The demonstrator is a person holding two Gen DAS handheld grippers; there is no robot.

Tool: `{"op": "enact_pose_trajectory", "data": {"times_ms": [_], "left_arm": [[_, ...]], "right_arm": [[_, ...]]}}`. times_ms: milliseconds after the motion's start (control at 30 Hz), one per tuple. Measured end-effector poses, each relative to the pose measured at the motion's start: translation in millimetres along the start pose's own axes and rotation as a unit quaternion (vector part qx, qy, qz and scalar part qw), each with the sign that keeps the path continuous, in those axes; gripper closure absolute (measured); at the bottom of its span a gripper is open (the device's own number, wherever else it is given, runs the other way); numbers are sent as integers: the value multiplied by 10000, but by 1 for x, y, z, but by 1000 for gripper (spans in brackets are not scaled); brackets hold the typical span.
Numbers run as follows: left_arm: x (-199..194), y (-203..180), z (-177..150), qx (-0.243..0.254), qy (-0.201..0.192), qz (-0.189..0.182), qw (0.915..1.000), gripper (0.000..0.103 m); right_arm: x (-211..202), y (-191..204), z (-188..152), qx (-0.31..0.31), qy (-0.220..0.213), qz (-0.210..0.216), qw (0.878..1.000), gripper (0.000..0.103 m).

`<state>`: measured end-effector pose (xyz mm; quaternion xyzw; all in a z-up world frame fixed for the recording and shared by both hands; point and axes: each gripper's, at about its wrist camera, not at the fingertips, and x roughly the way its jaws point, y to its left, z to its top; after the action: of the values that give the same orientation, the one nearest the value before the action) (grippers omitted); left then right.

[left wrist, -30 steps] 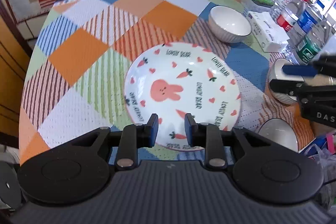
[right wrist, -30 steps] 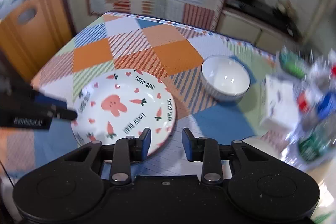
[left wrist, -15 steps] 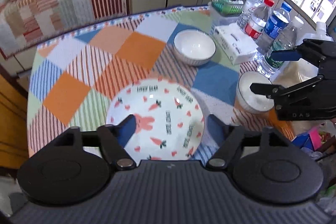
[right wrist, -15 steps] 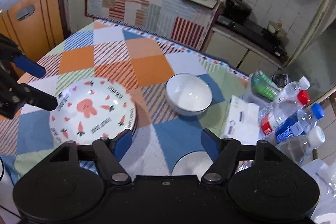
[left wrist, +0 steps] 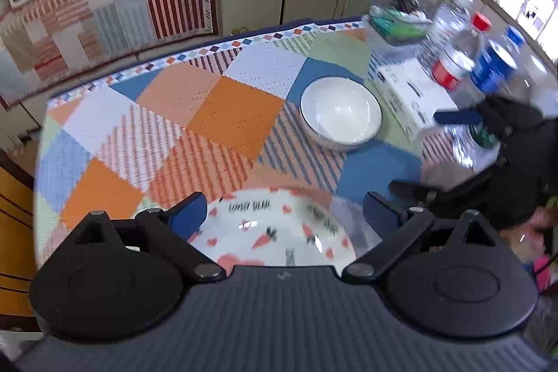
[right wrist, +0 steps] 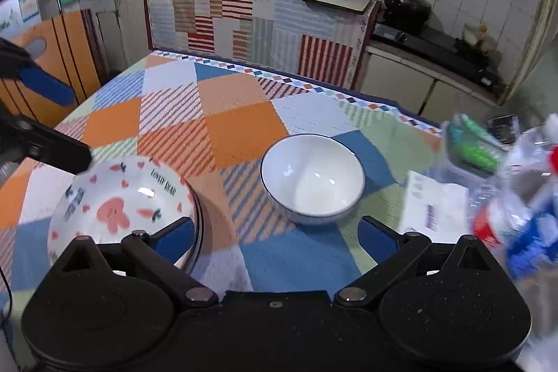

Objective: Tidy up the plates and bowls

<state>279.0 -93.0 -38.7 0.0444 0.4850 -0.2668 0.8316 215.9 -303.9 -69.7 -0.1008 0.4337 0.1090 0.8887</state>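
Kitchen setting: a table under a patchwork tablecloth (left wrist: pixel 237 114), cabinets and a cloth-draped counter behind.

Left wrist view: the left gripper (left wrist: pixel 284 215) has its jaws spread wide and holds nothing. One second ago they stood nearly closed at the near rim of the rabbit-and-carrot plate (left wrist: pixel 275 236); half a second ago they were already apart. The plate lies flat on the cloth under the gripper. A white bowl (left wrist: pixel 341 112) stands beyond it, well apart. The right gripper (left wrist: pixel 464 156) enters from the right, open, beside blurred water bottles (left wrist: pixel 484 61) and a tissue box (left wrist: pixel 411 93).

Right wrist view: the right gripper (right wrist: pixel 275 234) is wide open and empty, where a second ago its jaws were narrow. The white bowl (right wrist: pixel 312 178) now lies ahead between the fingers, untouched. The plate (right wrist: pixel 120 201) sits to the left, with the left gripper (right wrist: pixel 52 121) above it.

Judgement: the plate is placed and released; the bowl is the likely next pick.
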Motion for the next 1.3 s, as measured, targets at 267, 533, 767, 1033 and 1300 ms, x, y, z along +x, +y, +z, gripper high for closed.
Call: {"op": "enact_pose_trajectory", "data": {"times_ms": [267, 533, 767, 1033, 1300], "left_arm": [[81, 36, 25, -995, -64, -519, 9937, 9], [148, 10, 42, -668, -46, -741, 9950, 10], [183, 19, 49, -1272, -8, -1168, 9850, 55], [193, 21, 44, -1433, 171, -1376, 9799, 88], [157, 43, 45, -1415, 43, -1101, 9838, 87]], "right_arm": [[75, -21, 6, 506, 573, 70, 9970, 2], [121, -37, 5, 961, 868, 69, 9916, 4], [137, -44, 5, 1032, 895, -11, 9906, 5], [143, -41, 6, 1005, 902, -98, 9908, 14], [134, -24, 19, 1041, 657, 305, 9919, 14]]}}
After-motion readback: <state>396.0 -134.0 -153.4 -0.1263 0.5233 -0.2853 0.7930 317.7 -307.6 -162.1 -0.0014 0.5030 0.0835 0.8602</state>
